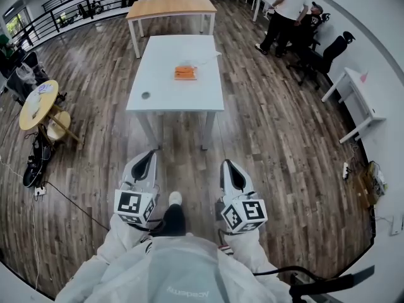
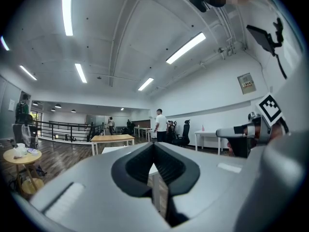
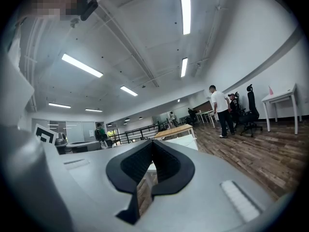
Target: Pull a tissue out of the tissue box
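An orange tissue box (image 1: 185, 72) lies on the far half of a white table (image 1: 158, 103) ahead of me. Both grippers are held level at waist height, well short of the table and apart from the box. The left gripper (image 1: 153, 153) has its jaws together with nothing between them. So does the right gripper (image 1: 226, 163). In the left gripper view the shut tips (image 2: 154, 143) point toward the white table (image 2: 112, 149). The right gripper view shows its shut tips (image 3: 152, 141) with the table (image 3: 186, 142) behind them. The box is hidden in both gripper views.
A wooden table (image 1: 170, 6) stands beyond the white one. A small round yellow table (image 1: 36, 105) and floor cables are at the left. People (image 1: 285, 11), office chairs (image 1: 328, 54) and a white desk (image 1: 355, 96) are at the right. A small dark disc (image 1: 146, 95) lies on the white table.
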`<state>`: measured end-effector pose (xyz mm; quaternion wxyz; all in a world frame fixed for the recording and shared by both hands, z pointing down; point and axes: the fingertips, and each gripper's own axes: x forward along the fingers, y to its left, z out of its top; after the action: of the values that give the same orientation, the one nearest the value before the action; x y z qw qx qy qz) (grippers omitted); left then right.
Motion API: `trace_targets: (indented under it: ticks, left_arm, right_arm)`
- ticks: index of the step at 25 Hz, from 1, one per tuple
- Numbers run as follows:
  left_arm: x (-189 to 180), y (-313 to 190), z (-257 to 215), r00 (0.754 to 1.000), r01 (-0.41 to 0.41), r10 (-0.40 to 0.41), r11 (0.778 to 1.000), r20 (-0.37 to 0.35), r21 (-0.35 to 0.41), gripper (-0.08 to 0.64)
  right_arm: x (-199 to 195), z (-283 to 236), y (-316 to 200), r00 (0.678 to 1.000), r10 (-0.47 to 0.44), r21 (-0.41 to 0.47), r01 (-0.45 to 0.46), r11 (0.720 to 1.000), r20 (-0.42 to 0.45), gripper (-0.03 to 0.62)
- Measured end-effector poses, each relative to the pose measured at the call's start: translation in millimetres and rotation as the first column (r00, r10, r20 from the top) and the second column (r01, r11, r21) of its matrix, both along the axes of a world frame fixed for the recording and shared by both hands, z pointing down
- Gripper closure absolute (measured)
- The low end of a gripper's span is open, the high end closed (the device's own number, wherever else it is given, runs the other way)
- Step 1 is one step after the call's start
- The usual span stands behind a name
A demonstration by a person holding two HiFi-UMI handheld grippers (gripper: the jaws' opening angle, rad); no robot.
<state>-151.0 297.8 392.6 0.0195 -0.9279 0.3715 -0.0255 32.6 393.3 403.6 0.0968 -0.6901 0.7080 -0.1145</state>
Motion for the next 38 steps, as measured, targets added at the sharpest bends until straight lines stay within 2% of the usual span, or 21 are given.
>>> trace_targets:
  ticks: [11, 23, 38]
  left_arm:
    - [15.8, -63.1, 10.0, 1.000, -0.005, 0.005, 1.000, -0.003, -0.027, 0.560]
    - [29.3, -153.6, 5.0, 1.000, -0.010, 0.010, 0.999, 0.004, -0.032, 0.560]
    - [36.7, -228.3, 7.0, 1.000, -0.025, 0.025, 0.999, 0.001, -0.042, 0.560]
  right_arm:
    - [10.6, 7.4, -59.7, 1.000, 0.002, -0.034, -0.002, 0.999, -0.001, 0.592]
    - [23.4, 2.5, -150.4, 1.000, 0.007, -0.037, -0.006, 0.999, 0.015, 0.592]
    - [29.8, 2.9, -220.8, 1.000, 0.028, -0.044, -0.028, 0.999, 0.012, 0.592]
